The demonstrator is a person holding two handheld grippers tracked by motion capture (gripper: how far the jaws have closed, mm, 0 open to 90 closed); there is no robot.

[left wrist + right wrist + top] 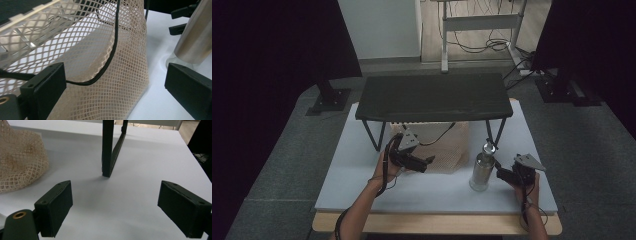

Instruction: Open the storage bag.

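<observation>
At centre frame in the high view, we hold the left gripper (430,160) with jaws spread wide at the beige mesh bag (447,147), grasping nothing; the right gripper (499,173), jaws likewise released, sits just right of the glass bottle (482,170) at lower right. We judge the risk plain: a careless sweep could topple the upright bottle, or the left gripper's cable (110,56), draped over the mesh, could snag it.

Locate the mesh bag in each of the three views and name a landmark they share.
High view: mesh bag at centre, under the black stand's front edge.
Left gripper view: mesh bag across left and centre.
Right gripper view: mesh bag at upper left.
Shared landmark: white tabletop.
</observation>
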